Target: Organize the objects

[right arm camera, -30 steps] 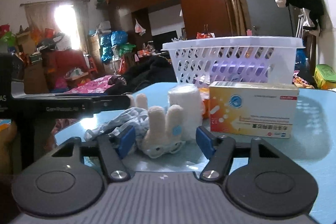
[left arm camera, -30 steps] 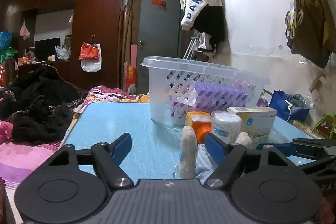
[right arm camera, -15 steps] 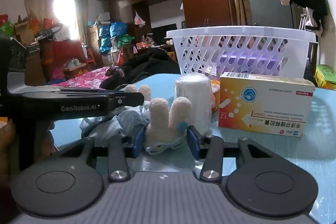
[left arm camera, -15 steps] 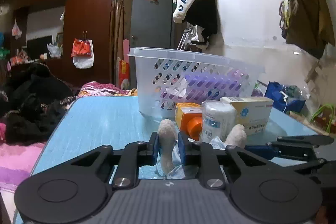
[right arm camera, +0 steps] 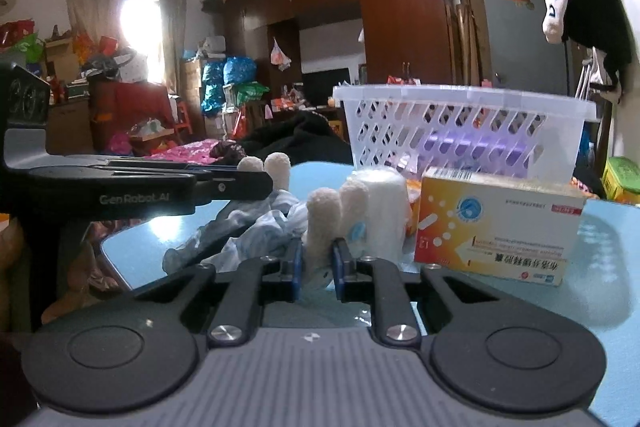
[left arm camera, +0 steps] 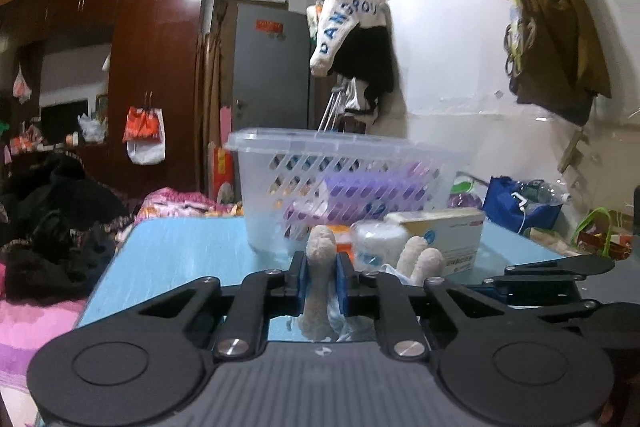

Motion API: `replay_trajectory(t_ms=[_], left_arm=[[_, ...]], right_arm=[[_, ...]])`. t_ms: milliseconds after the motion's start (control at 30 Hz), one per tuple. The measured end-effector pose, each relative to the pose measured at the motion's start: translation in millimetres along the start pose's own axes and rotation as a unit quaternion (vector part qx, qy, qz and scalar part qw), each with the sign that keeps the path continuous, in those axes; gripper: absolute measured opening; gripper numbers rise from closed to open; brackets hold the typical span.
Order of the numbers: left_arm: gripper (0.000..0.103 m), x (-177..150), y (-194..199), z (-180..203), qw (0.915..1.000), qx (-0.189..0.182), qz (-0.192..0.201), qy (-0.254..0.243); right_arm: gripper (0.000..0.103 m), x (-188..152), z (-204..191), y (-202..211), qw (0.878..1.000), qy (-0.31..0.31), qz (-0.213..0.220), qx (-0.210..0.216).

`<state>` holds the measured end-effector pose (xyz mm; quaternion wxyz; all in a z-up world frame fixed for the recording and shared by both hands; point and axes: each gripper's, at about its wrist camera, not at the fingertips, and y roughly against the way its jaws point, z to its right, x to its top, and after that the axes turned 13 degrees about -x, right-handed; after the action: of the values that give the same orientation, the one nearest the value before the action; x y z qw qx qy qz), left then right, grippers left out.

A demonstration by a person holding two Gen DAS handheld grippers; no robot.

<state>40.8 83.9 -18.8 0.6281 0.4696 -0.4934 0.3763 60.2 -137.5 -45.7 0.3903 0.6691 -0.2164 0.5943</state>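
Closing in since a second ago, the left claw and right claw are now each gripping a fuzzy leg of the plush toy lying on the desk before the basket.

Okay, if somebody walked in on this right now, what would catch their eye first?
Both tongs pinching a fuzzy cream-and-blue garment on the blue table: the left tongs grip one plush end, the right tongs another. Just behind stand a white gauze roll, a medicine box and a white basket.
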Motion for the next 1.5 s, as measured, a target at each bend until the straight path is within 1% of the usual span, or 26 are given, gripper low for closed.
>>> replay_trajectory(t_ms=[233, 333, 500, 633, 700, 767, 867, 1033, 1133, 1200, 1267, 1300, 1367, 1433, 1500], left_arm=[[0.018, 2, 3, 4, 0.9999, -0.005, 0.011, -0.008], [0.018, 2, 8, 6, 0.9997, -0.007, 0.021, -0.012], [0.018, 10, 15, 18, 0.9983, -0.009, 0.046, -0.033], [0.018, 28, 15, 28, 0.9969, -0.013, 0.062, -0.046], [0.018, 42, 12, 29, 0.9963, -0.018, 0.068, -0.050], [0.018, 60, 8, 29, 0.9957, -0.025, 0.073, -0.051], [0.018, 90, -5, 31, 0.9950, -0.025, 0.075, -0.061], [0.018, 144, -44, 26, 0.9941, -0.008, 0.067, -0.085], [0.018, 170, -78, 13, 0.9943, 0.006, 0.055, -0.091], [0.018, 181, -100, -2, 0.9954, 0.015, 0.045, -0.084], [0.018, 183, -125, -23, 0.9971, 0.018, 0.026, -0.069], [0.018, 183, -136, -32, 0.9978, 0.023, 0.015, -0.061], [0.018, 176, -157, -48, 0.9983, 0.029, -0.010, -0.049], [0.018, 168, -171, -57, 0.9978, 0.038, -0.029, -0.047], [0.018, 162, -174, -61, 0.9978, 0.041, -0.033, -0.041]], right_arm=[[0.018, 3, 3, 2, 1.000, 0.002, 0.010, -0.003], [0.018, 4, 4, 8, 1.000, 0.006, 0.025, -0.007], [0.018, 13, 8, 21, 0.998, 0.014, 0.053, -0.014], [0.018, 29, 16, 26, 0.997, 0.018, 0.070, -0.020], [0.018, 43, 22, 29, 0.996, 0.023, 0.081, -0.024], [0.018, 59, 27, 29, 0.995, 0.030, 0.088, -0.028], [0.018, 89, 36, 23, 0.994, 0.042, 0.094, -0.040], [0.018, 139, 51, -13, 0.994, 0.047, 0.086, -0.055], [0.018, 160, 58, -50, 0.995, 0.040, 0.071, -0.063], [0.018, 169, 65, -81, 0.997, 0.024, 0.050, -0.060], [0.018, 169, 67, -108, 0.997, 0.020, 0.031, -0.065], [0.018, 167, 68, -122, 0.997, 0.020, 0.013, -0.070], [0.018, 163, 67, -143, 0.997, 0.022, -0.009, -0.075], [0.018, 158, 66, -157, 0.996, 0.020, -0.026, -0.077], [0.018, 154, 63, -165, 0.996, 0.025, -0.038, -0.080]])
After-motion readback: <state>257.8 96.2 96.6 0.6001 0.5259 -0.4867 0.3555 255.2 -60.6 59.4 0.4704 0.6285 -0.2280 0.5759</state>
